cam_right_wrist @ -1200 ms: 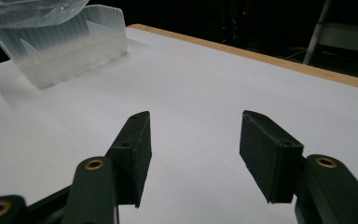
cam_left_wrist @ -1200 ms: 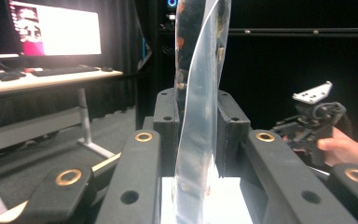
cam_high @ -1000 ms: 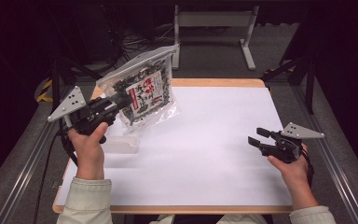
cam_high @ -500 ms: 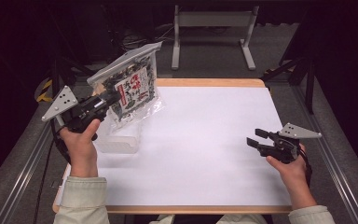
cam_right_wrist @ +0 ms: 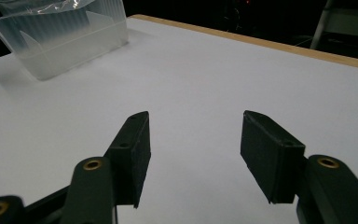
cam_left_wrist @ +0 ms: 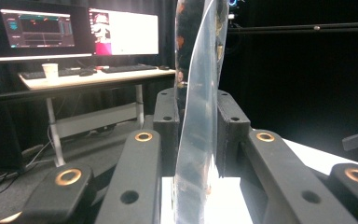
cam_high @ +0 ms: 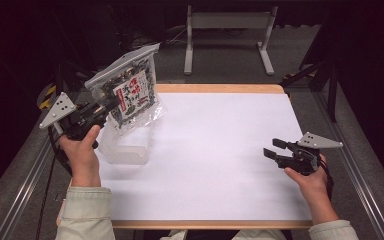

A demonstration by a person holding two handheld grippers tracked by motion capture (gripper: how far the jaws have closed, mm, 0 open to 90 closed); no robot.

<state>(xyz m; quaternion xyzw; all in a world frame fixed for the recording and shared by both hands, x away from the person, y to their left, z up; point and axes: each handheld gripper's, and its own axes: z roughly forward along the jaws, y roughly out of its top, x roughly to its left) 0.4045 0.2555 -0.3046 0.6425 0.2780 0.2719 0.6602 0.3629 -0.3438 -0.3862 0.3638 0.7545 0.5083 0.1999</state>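
High view: the left gripper (cam_high: pixel 111 105) holds the snack bag (cam_high: pixel 130 92) aloft over the clear plastic bin (cam_high: pixel 125 147) at the surface's (cam_high: pixel 215 150) left edge; lowering it in likely remains.

Left gripper view: jaws clamp the bag's edge (upright).

Right gripper view: the right gripper (cam_right_wrist: pixel 193 154) hovers wide, idle.

The left gripper (cam_left_wrist: pixel 198 135) has its fingers (cam_left_wrist: pixel 168 126) clamped on a clear bag's (cam_left_wrist: pixel 196 116) edge.
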